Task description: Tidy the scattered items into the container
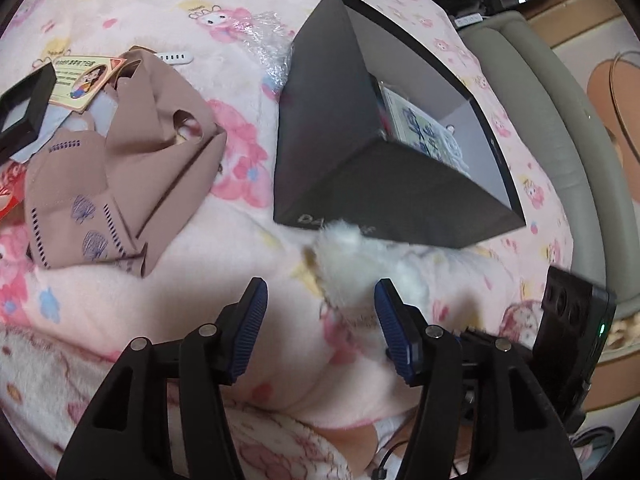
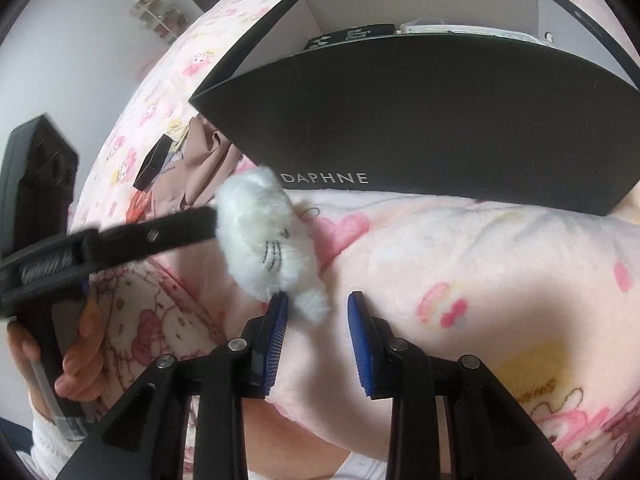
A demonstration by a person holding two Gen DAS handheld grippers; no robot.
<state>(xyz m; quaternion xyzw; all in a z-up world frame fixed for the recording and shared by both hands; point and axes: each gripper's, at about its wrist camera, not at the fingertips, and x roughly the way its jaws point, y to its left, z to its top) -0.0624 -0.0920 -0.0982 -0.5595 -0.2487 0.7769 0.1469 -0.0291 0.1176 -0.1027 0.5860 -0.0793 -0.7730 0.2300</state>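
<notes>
Pink cartoon-print blanket (image 1: pixel 208 280) covers the bed, with an open black box (image 1: pixel 340 140) standing on it. A white plush toy (image 2: pixel 264 240) sits in front of the box. It is between the spread fingers of the left gripper (image 1: pixel 320 284). The right gripper (image 2: pixel 318 296) has its fingers narrowly apart. The toy's fluffy end lies between them and touches only one pad.

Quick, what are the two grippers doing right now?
Left gripper: open, white plush toy between jaws, ungripped.
Right gripper: open narrowly, holding nothing.
</notes>
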